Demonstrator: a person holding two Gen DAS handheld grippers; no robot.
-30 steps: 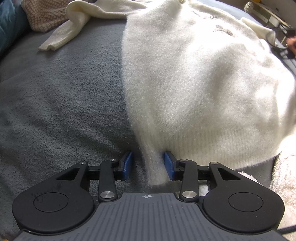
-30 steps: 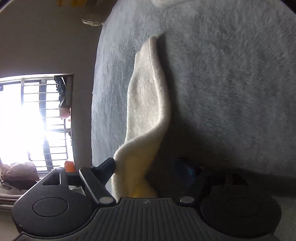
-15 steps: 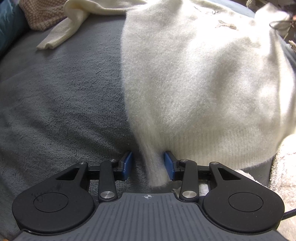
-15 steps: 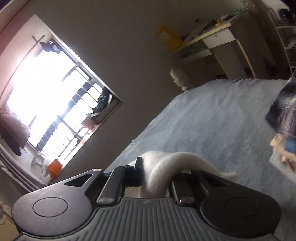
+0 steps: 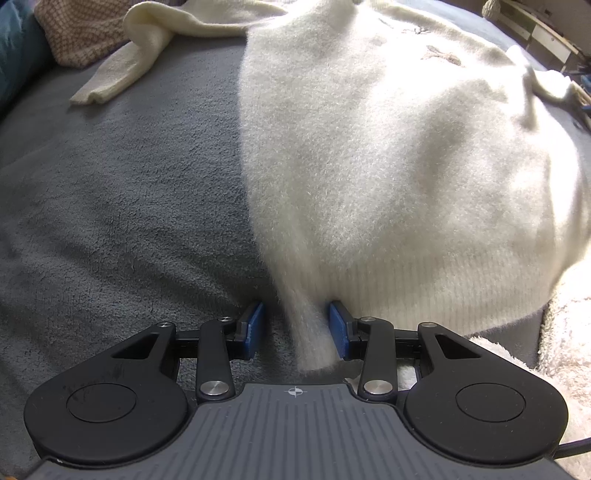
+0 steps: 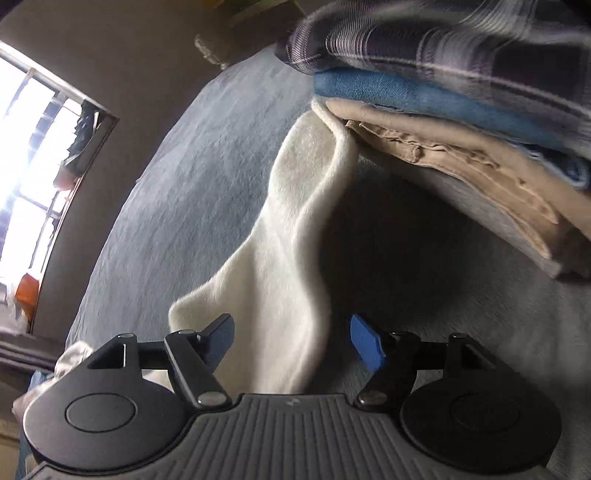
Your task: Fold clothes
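Lying spread across a grey fleece blanket (image 5: 110, 206), the cream sweater (image 5: 388, 158) is fuzzy and thick, with a ribbed hem along its near edge and small stitched motifs toward its far end. One sleeve (image 5: 122, 70) trails off its far left side, folded over itself on the blanket, near a checked knit cloth (image 5: 70, 26) at the blanket's far left corner.

The left gripper (image 5: 295, 328) tilts steeply down at the sweater's near left corner. Its blue pads (image 5: 338, 330) stand partly apart with a pinched-up fold of the hem between them; the fold rests against the right pad, while a gap shows beside the left one, so no firm grip is visible.

The right gripper (image 6: 291, 341) angles down over the blanket (image 6: 177, 206), its jaws wide, having just been opening. A cream sleeve (image 6: 288, 266) runs loosely between the pads without being squeezed and stretches away to a stack of folded clothes (image 6: 461, 110): tan at the bottom, blue above, dark plaid on top.
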